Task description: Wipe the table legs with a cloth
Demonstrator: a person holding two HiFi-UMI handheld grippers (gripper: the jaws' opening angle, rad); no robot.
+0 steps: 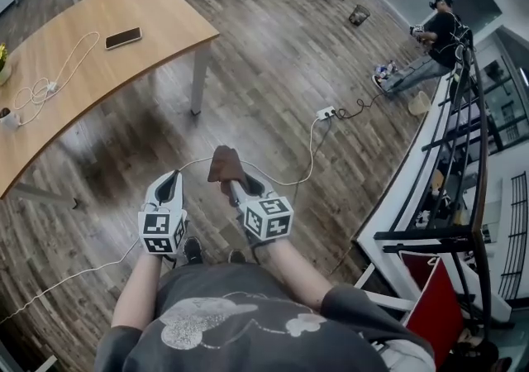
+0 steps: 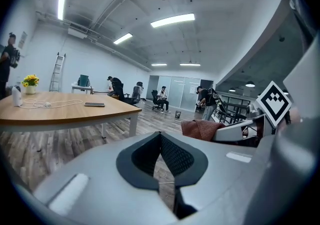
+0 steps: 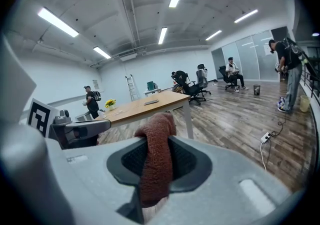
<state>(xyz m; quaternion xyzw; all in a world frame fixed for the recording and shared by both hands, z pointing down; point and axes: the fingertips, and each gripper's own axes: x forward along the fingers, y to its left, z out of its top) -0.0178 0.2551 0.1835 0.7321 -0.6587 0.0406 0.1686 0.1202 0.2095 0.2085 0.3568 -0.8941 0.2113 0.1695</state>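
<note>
My left fingers (image 1: 159,193) are pressed together on nothing. The desk leg (image 1: 198,81) stands well ahead; the cloth (image 1: 225,165) is pinched in my right fingers (image 1: 252,190) (only a fold caught), so rubbing could drag it loose, and the cable (image 1: 311,151) might trip me

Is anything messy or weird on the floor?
Yes. A loose white cable snakes across the wooden floor from a power strip and passes near the person's shoes, so it might trip someone. Nothing looks spilled or broken; the cloth sits pinched in the right claw.
</note>
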